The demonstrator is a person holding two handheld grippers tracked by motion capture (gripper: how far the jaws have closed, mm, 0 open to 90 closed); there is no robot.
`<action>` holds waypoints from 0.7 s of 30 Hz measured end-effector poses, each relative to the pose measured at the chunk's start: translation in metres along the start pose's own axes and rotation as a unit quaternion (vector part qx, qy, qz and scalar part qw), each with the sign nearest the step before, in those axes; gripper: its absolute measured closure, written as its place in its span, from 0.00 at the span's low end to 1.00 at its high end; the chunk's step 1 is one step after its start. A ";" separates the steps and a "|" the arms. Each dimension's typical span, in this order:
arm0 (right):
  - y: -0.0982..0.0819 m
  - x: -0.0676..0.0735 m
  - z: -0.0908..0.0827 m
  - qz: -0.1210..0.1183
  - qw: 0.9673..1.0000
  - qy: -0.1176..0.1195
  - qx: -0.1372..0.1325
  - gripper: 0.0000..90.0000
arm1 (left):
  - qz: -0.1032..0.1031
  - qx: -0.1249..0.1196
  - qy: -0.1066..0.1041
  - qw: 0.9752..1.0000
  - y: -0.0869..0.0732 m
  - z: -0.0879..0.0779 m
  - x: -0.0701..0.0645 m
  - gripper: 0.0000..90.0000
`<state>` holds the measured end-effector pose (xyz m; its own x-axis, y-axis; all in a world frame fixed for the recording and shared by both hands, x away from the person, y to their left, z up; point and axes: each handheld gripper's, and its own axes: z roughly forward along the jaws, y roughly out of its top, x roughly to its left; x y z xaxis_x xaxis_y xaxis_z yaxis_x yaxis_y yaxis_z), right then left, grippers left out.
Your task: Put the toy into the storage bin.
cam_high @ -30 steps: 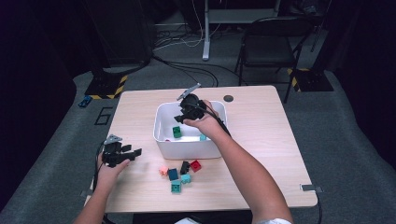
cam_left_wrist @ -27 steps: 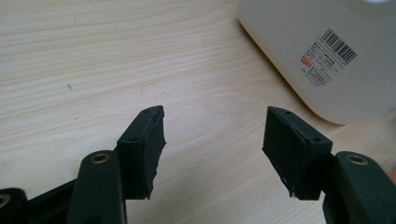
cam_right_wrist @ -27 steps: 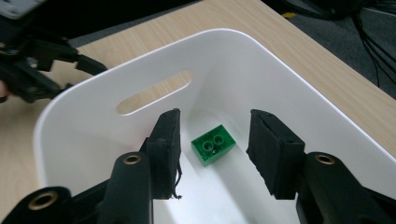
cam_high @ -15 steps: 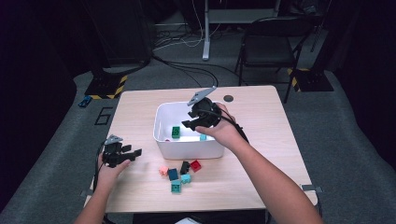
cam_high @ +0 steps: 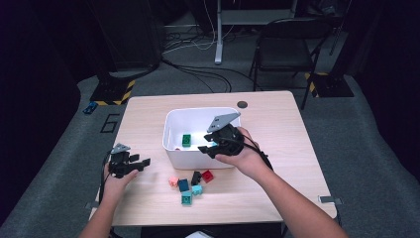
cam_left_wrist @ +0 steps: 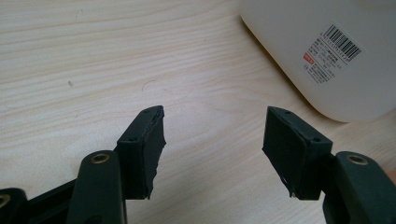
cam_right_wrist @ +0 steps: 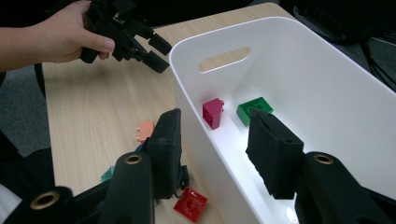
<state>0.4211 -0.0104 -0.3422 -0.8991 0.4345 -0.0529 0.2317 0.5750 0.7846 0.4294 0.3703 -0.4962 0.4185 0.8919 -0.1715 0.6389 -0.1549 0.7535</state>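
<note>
— Blocks (cam_high: 192,181) are lying loose on the desk (cam_high: 287,173) beside the white bin (cam_high: 171,130). Why?
— Awaiting sorting; the right gripper (cam_high: 210,148), jaws apart and empty, is straddling the bin's wall, while the left gripper (cam_high: 139,164) is idling open.

Blocks (cam_high: 190,184) before bin (cam_high: 171,144)

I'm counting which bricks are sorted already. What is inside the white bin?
Inside the white bin lie a green brick and a dark pink brick. The right hand-held gripper and the near wall cover part of the floor, so more may be hidden.
</note>
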 end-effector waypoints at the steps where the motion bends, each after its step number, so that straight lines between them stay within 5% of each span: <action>1: -0.002 0.002 0.000 0.001 1.000 0.001 -0.001 0.60 | -0.001 0.000 0.000 1.000 0.000 0.000 0.000 0.42; 9: -0.018 0.016 0.004 -0.016 1.000 -0.002 -0.001 0.60 | -0.002 -0.004 0.001 1.000 -0.001 0.001 0.000 0.42; 21: -0.054 0.025 0.025 0.011 1.000 0.007 0.007 0.60 | -0.002 -0.001 0.001 1.000 -0.001 0.000 0.001 0.42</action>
<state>0.3954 -0.0133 -0.4020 -0.8990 0.4370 -0.0273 0.2562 0.5756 0.7766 0.4296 0.3710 -0.4972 0.4156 0.8929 -0.1732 0.6384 -0.1507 0.7548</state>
